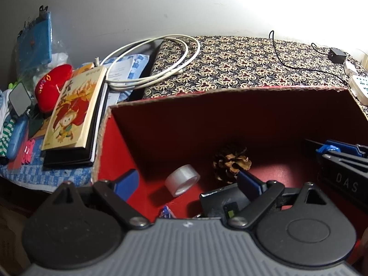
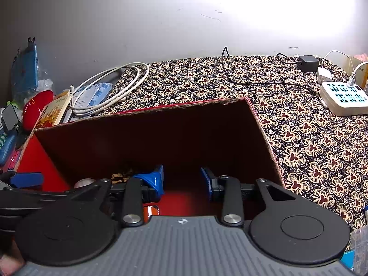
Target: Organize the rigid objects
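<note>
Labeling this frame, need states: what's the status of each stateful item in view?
red box: open-topped, upright.
tape roll: inside box, tilted.
pine cone: inside box, beside tape roll.
left gripper: open, empty.
right gripper: open, empty, over box.
white cable: coiled, loose.
power strip: one plug in.

We count one red box [image 1: 128, 138], open at the top. Inside it we see one pine cone [image 1: 231, 162], one roll of clear tape [image 1: 182, 179] and one dark block [image 1: 218, 201] low at the near edge; other things there are too hidden to count. On the patterned table [image 2: 299, 138] we count one coiled white cable [image 1: 161, 59], one black cable [image 2: 253, 81], one black adapter [image 2: 308, 63] and one white power strip [image 2: 342, 99]. Left of the box lie one illustrated book [image 1: 76, 112] and one red pouch [image 1: 51, 85]. We see two hand-held grippers: the left hand-held gripper [image 1: 191, 184] and the right hand-held gripper [image 2: 182, 180].
</note>
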{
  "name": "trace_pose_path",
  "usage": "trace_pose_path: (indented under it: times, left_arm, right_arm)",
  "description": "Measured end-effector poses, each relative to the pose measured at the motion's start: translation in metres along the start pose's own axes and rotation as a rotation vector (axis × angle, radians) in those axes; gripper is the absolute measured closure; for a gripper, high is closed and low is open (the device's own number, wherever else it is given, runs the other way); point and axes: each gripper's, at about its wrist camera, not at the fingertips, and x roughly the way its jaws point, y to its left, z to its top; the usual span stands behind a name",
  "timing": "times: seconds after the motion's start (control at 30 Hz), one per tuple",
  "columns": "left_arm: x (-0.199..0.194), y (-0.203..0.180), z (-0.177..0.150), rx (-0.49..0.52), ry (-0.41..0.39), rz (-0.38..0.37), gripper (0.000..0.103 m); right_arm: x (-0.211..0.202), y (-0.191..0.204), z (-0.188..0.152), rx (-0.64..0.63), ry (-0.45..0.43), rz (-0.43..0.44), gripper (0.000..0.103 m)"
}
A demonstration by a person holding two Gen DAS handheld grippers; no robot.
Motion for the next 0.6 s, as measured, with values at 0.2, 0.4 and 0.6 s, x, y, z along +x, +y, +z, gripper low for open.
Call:
trace_pose_path:
  times: [0.2,0.4,0.6]
  left_arm:
    - [0.0007,-0.0008,0.0002,0.004,0.003,-0.001,0.009]
    - [0.0008,-0.0013,0.0006,0.005,0.004,-0.002,0.009]
    - [0.0002,-0.0011,0.0005,0.006,0.001,-0.01,0.009]
  right_arm:
    - [-0.0001,-0.0003,-0.0004,0.003,0.0,0.004,0.084]
    - [0.0007,0.0002,0.0007,0.003,0.002,0.007,0.084]
    - [0.0004,0.0002,0.0001,0.004,0.002,0.006,0.084]
